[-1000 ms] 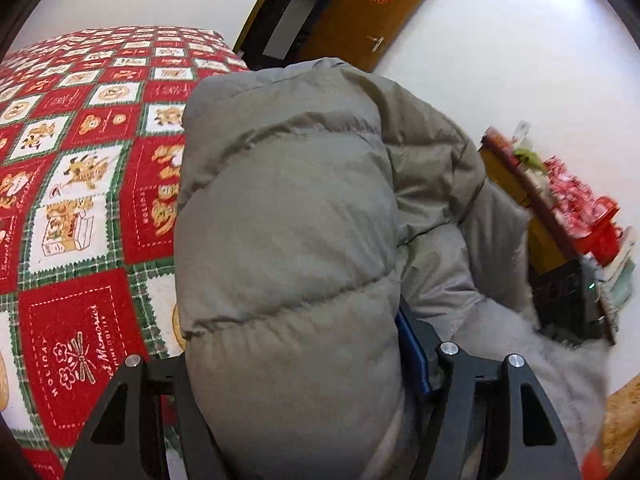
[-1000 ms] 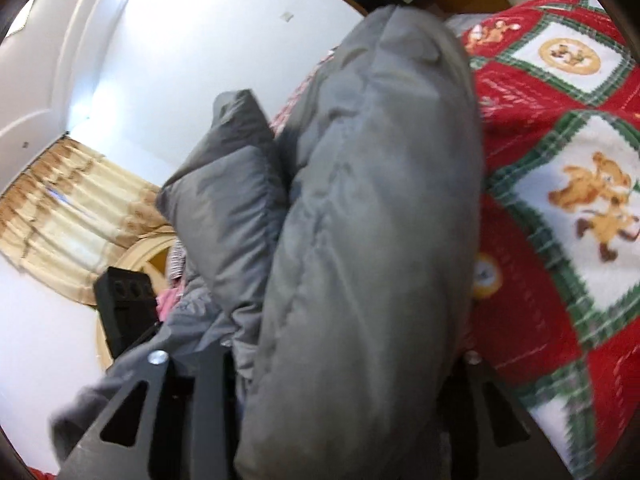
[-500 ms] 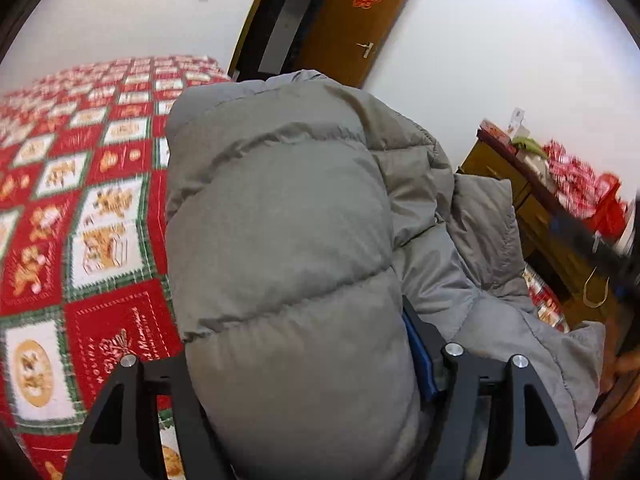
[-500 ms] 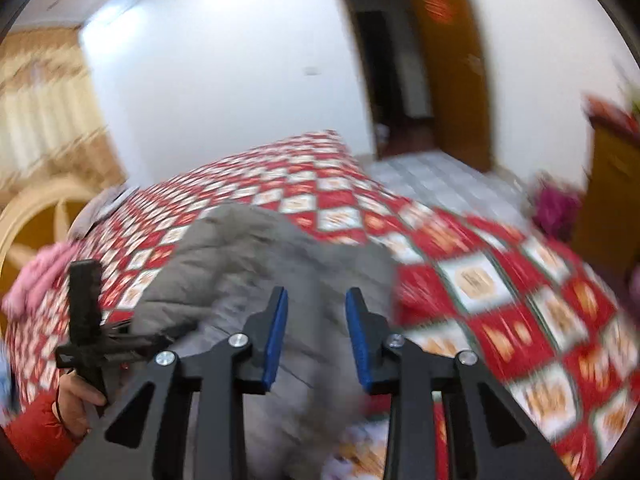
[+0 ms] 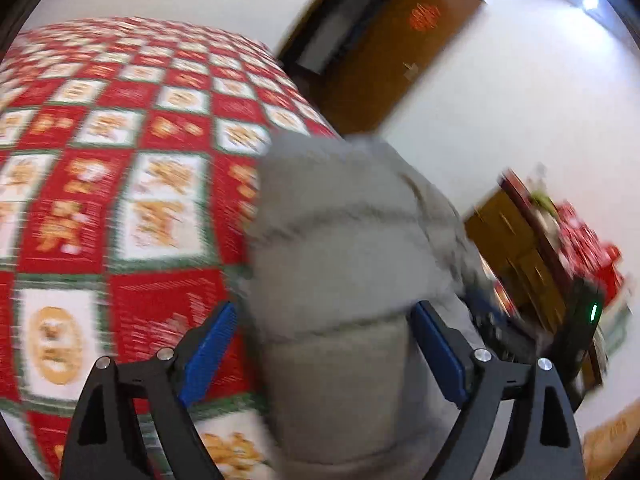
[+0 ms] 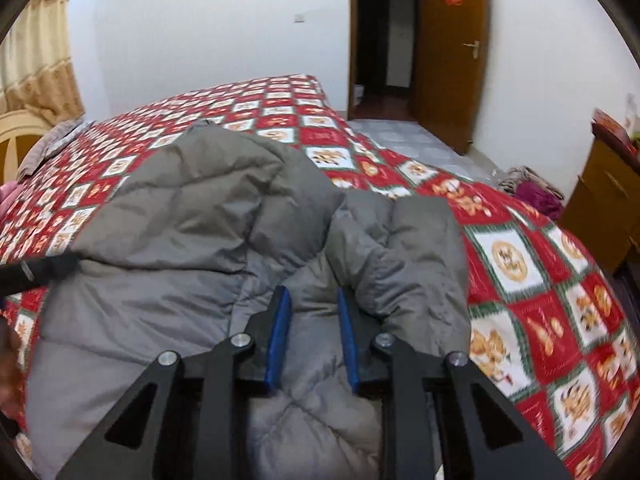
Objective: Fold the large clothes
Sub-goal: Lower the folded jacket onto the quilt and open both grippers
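Observation:
A grey puffer jacket (image 6: 192, 216) lies bundled on the bed, its sleeve (image 6: 424, 248) folded over on the right. My right gripper (image 6: 312, 294) points down at the jacket's near middle. Its jaws are closing, and a ridge of grey fabric sits between the blue pads (image 6: 280, 332) without being clearly pinched. In the blurred left wrist view, my left gripper (image 5: 324, 308) straddles the jacket's (image 5: 340, 240) thick rolled end. Its jaws are opening wide. The left pad (image 5: 212, 344) stands apart from the fabric.
The bed wears a red, green and white patchwork quilt (image 6: 516, 264). A brown door (image 6: 452, 52) stands open beyond its far corner. A wooden cabinet (image 6: 612, 196) with red items stands to the right, and clothes (image 6: 528, 188) lie on the floor beside it.
My left jaws spread and let go of the jacket roll, and that view drew back. My right gripper released the jacket, swung round to face down over it, and its jaws narrowed.

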Tool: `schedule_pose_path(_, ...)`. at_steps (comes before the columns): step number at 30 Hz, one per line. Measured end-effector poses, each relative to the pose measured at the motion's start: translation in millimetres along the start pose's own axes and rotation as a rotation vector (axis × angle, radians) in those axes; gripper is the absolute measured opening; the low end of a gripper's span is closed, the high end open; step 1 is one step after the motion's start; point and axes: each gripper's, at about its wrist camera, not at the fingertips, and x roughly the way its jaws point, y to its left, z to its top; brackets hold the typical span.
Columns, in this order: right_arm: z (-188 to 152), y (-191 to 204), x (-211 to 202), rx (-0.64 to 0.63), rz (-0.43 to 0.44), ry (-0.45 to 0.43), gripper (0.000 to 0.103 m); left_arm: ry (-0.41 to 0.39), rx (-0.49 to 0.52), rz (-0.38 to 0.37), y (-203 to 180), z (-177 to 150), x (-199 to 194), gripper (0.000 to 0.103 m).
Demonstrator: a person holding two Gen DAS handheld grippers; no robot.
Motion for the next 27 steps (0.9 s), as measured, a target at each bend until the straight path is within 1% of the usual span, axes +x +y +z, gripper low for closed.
schedule_pose_path(2,-6.3,2.4,5.2,0.017,-0.037,-0.014,0.025,-0.057,0.005,0.086,-4.5,4.6,-10.4,0.089)
schedule_pose_path(3,-5.5,6.8,6.2,0.025,-0.055,-0.023,0.025,-0.072,0.022,0.107,-10.4,5.1,-12.9,0.089)
schedule_pose_path(7,-5.5,8.6,7.6,0.030,-0.073,-0.016,0.025,-0.093,0.153,0.120,-66.1,-8.9,-5.0,0.089)
schedule_pose_path(10,-6.2,4.4,7.5,0.043,-0.057,-0.011,0.025,-0.075,0.222,0.150,-90.1,-22.4,14.6,0.089)
schedule_pose_path(11,-5.8,2.7,7.1,0.051,-0.050,-0.009,0.025,-0.065,0.254,0.196,-96.2,-25.2,26.7,0.089)
schedule_pose_path(12,-8.2,1.0,8.0,0.056,-0.047,-0.007,0.025,-0.064,0.294,0.267,-100.2,-29.9,39.6,0.090)
schedule_pose_path(13,-9.3,-1.0,8.5,0.063,-0.043,-0.005,0.025,-0.074,0.320,0.316,-99.7,-34.1,49.4,0.092)
schedule_pose_path(14,-9.6,-2.0,9.0,0.069,-0.041,-0.002,0.025,-0.086,0.325,0.329,-96.1,-37.4,54.8,0.094)
schedule_pose_path(16,-9.0,-3.5,11.8,0.074,-0.037,0.007,0.025,-0.088,0.304,0.328,-85.5,-38.6,62.1,0.098)
schedule_pose_path(20,-8.0,-7.7,16.7,0.099,-0.006,0.025,0.025,-0.068,0.265,0.305,-73.5,-37.9,72.7,0.100)
schedule_pose_path(24,-6.2,-7.2,21.8,0.098,-0.007,0.038,0.025,-0.082,0.266,0.312,-72.2,-44.0,83.1,0.102)
schedule_pose_path(27,-5.4,-13.1,25.8,0.129,0.025,0.048,0.025,-0.069,0.281,0.333,-74.9,-46.9,90.2,0.102)
